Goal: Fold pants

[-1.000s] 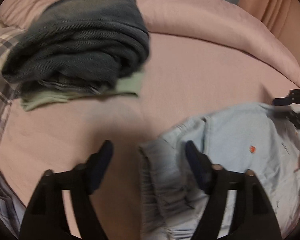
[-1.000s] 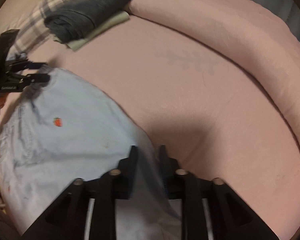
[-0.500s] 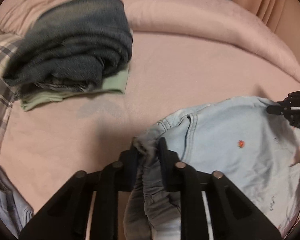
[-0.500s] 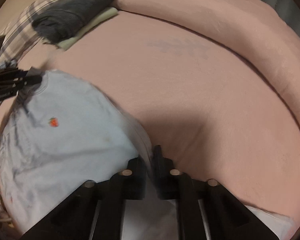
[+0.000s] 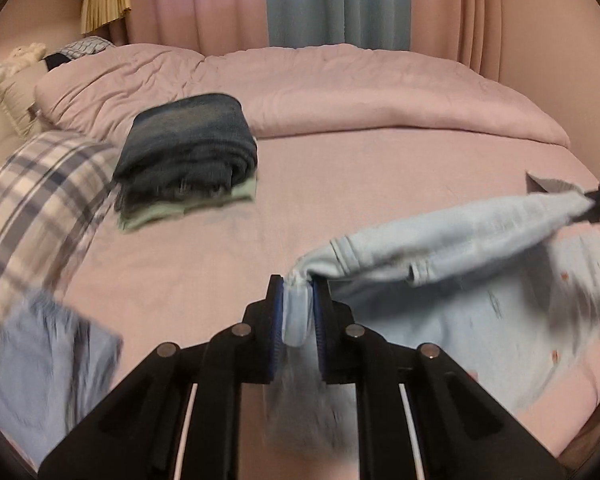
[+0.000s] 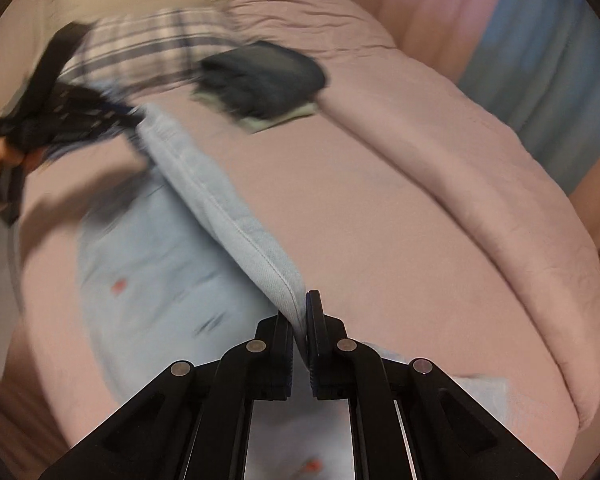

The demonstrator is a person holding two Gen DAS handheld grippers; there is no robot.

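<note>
With each tool clamped on an end of the waistband, we hold the pale jeans taut between left tool and right tool, lifted off the bed so the legs hang straight for folding.

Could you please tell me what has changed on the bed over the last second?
Both jaws have just been closing: the left hand-held gripper now clamps one end of the light blue pants, the right hand-held gripper the other. The stretched edge has lifted off the pink bed. The dark folded stack stayed put.
</note>
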